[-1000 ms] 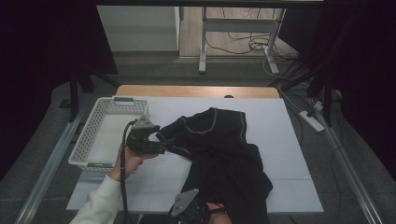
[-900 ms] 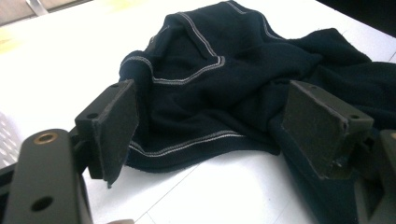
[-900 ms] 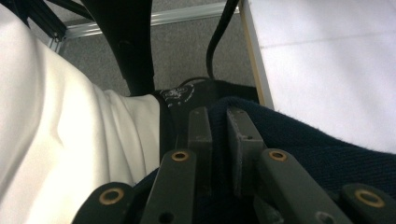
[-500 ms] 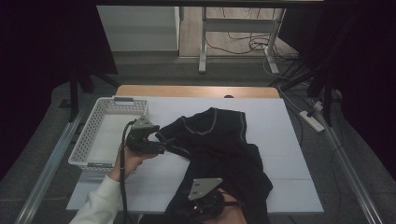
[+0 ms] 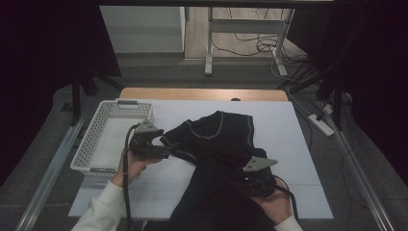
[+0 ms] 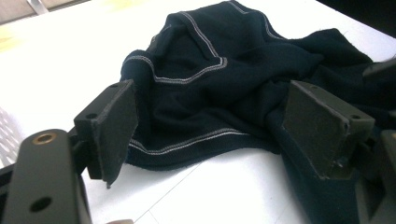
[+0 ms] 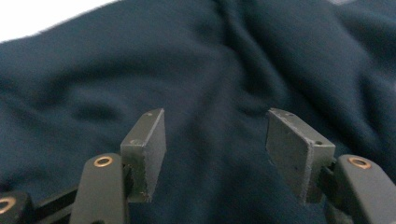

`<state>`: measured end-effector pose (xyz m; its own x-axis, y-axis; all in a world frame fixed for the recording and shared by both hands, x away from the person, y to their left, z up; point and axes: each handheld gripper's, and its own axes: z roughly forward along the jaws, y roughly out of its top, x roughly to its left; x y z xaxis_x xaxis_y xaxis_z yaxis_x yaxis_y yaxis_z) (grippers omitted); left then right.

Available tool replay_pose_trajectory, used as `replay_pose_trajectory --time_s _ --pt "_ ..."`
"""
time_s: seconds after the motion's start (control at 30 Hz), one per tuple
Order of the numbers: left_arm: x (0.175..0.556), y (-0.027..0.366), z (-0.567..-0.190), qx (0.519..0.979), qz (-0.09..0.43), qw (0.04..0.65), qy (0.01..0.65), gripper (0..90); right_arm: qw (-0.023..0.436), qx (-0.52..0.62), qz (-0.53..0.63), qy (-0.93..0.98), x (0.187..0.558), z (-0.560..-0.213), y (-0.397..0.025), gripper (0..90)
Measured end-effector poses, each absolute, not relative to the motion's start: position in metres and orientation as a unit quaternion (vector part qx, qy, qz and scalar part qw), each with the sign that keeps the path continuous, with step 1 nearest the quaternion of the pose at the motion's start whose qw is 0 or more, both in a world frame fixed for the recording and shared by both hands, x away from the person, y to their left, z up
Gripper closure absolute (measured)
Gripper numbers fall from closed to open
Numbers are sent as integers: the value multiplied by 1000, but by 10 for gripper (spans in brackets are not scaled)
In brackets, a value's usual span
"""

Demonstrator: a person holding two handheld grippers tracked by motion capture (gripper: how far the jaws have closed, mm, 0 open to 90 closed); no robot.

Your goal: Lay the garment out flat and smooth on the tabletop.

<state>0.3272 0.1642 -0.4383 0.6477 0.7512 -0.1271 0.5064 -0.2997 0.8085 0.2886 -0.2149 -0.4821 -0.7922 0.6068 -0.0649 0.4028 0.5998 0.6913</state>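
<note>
So there's a dark navy garment (image 5: 226, 159) with pale stitched trim lying crumpled on the white table (image 5: 298, 130), spilling off the near edge toward the person. The left gripper (image 5: 161, 144) sits right at the garment's left edge, jaws spread wide with a stitched hem between them, nothing pinched yet as far as I can see. The right gripper (image 5: 250, 183) hovers over the lower part of the cloth, jaws also wide apart and holding nothing; probably just above the fabric, hard to tell if it's touching. A white basket (image 5: 103, 139) sits at the table's left side.
</note>
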Motion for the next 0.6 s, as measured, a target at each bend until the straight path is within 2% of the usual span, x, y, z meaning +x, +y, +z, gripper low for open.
replay_pose_trajectory --time_s 0.2,0.33,0.53,0.6 --pt "327 162 -439 795 138 440 395 191 161 334 313 875 301 -493 -244 391" --pt "328 161 -440 796 135 439 394 191 149 349 305 873 308 -500 -250 449" --pt "328 162 -440 796 135 438 395 191 135 339 281 887 311 -508 -247 584" --pt "328 162 -440 796 136 438 395 191 124 341 282 888 312 -508 -248 667"
